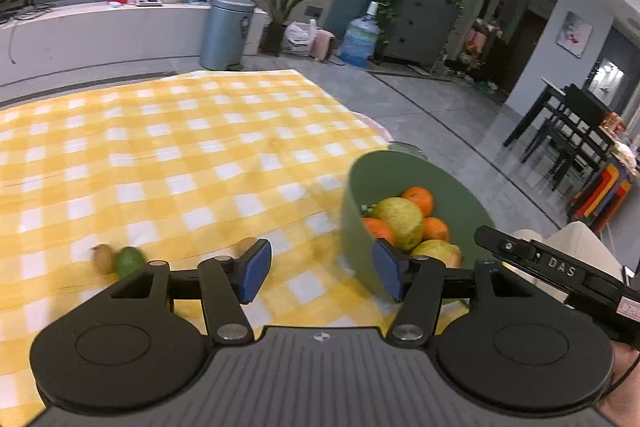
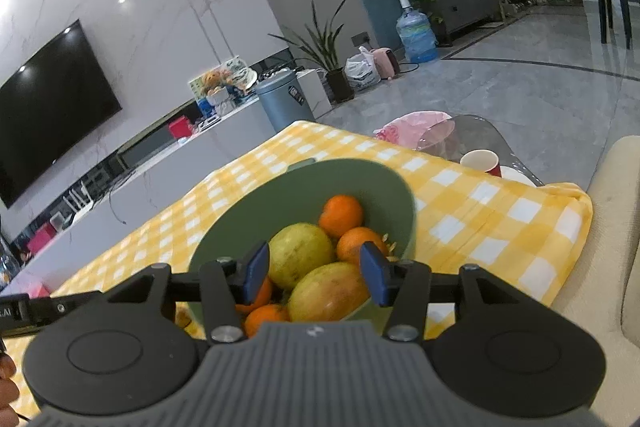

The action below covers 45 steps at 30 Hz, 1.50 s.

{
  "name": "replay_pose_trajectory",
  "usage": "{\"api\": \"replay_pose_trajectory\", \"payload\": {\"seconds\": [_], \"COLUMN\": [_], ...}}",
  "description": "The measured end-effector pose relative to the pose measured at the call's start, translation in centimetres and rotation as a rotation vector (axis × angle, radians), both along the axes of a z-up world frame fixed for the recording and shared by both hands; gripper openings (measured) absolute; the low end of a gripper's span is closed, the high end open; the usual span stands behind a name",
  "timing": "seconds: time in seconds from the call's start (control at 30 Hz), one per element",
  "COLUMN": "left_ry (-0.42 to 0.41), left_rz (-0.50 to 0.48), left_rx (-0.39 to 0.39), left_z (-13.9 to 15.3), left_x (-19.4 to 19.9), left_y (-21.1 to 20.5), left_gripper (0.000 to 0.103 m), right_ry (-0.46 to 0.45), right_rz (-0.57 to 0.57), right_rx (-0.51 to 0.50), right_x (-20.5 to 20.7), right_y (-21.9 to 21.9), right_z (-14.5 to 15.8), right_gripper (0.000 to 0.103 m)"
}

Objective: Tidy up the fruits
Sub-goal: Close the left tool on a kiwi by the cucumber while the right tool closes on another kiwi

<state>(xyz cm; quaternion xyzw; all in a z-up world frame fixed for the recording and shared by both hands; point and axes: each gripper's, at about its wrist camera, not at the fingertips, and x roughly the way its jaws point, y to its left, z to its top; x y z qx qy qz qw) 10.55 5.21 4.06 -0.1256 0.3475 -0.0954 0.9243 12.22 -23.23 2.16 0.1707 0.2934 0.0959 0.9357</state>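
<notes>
A green bowl (image 1: 362, 187) (image 2: 304, 173) stands on the yellow checked cloth (image 1: 180, 155) and holds several oranges (image 2: 342, 215), a yellow-green pear-like fruit (image 2: 300, 255) and a reddish-yellow fruit (image 2: 328, 291). My right gripper (image 2: 315, 274) hovers open over the bowl's near side, its pads clear of the fruit below. My left gripper (image 1: 322, 273) is open and empty just left of the bowl. Loose on the cloth lie a brown kiwi (image 1: 102, 257), a green fruit (image 1: 129, 261) and a brown fruit (image 1: 245, 245) partly hidden behind the left pad.
The right tool's black body (image 1: 560, 267) reaches in beside the bowl. A red cup (image 2: 480, 163) and a pink bag (image 2: 416, 125) sit on the glass table end beyond the cloth. A cream sofa (image 2: 616, 227) borders the right side.
</notes>
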Motion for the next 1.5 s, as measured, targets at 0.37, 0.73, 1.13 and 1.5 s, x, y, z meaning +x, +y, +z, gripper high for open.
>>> {"api": "replay_pose_trajectory", "payload": {"seconds": [0.37,0.73,1.13,1.5], "left_ry": [0.007,0.002,0.086,0.146], "left_rz": [0.135,0.211,0.369,0.414], "left_rx": [0.015,-0.006,-0.014,0.007], "left_z": [0.8,0.5,-2.5,-4.1], "left_x": [-1.1,-0.5,-0.8,0.1], "left_y": [4.5,8.4,12.5,14.1], "left_gripper": [0.068,0.068,0.068,0.068], "right_ry": [-0.028,-0.036,-0.087,0.002], "right_rz": [0.129,0.182,0.168,0.186], "right_rx": [-0.021,-0.067,0.045,0.050], "right_x": [-2.1,-2.8,-1.7,2.9], "right_y": [5.1,9.7,14.0,19.0], "right_z": [-0.1,0.0,-0.8,-2.0], "right_gripper": [0.048,0.049,0.049,0.049]}}
